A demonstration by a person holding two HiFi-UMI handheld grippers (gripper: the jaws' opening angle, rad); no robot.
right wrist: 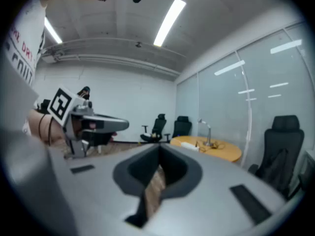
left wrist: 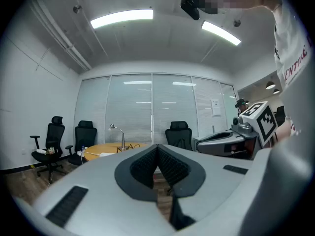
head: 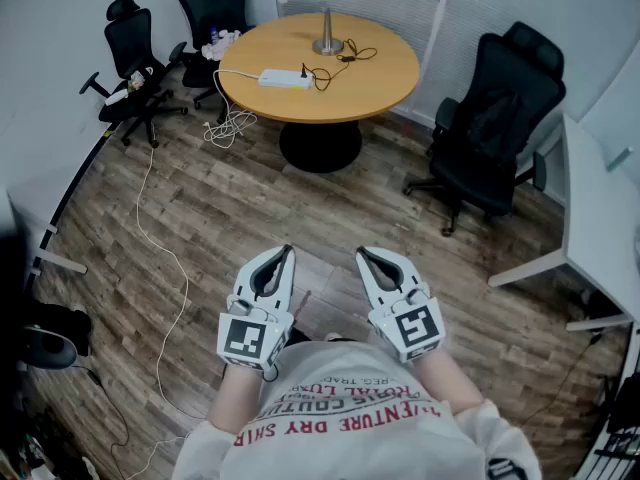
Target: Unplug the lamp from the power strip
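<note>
Low at the centre of the head view, side by side just above a white printed shirt: left gripper [head: 286, 250] and right gripper [head: 362, 254], both well apart from the table. Each pinched fully closed, tips touching, nothing gripped. Confirmed in the left gripper view and the right gripper view, with only wood floor showing through the slit behind the meeting pads. Far up at the top centre of the head view, on a round wooden table [head: 388, 88]: lamp [head: 326, 28], upright on its metal base, and to its lower left a white power strip [head: 284, 78]. Between them a dark cord [head: 340, 62], looped loosely on the tabletop and ending in a black plug [head: 303, 71] seated at the strip's right end. From the strip's left end, a white cable [head: 160, 230] dropping over the table edge and trailing down the floor toward the lower left. Around the table, black office chairs [head: 498, 118] at upper left and at right. Along the right edge, a white desk [head: 598, 203].
</note>
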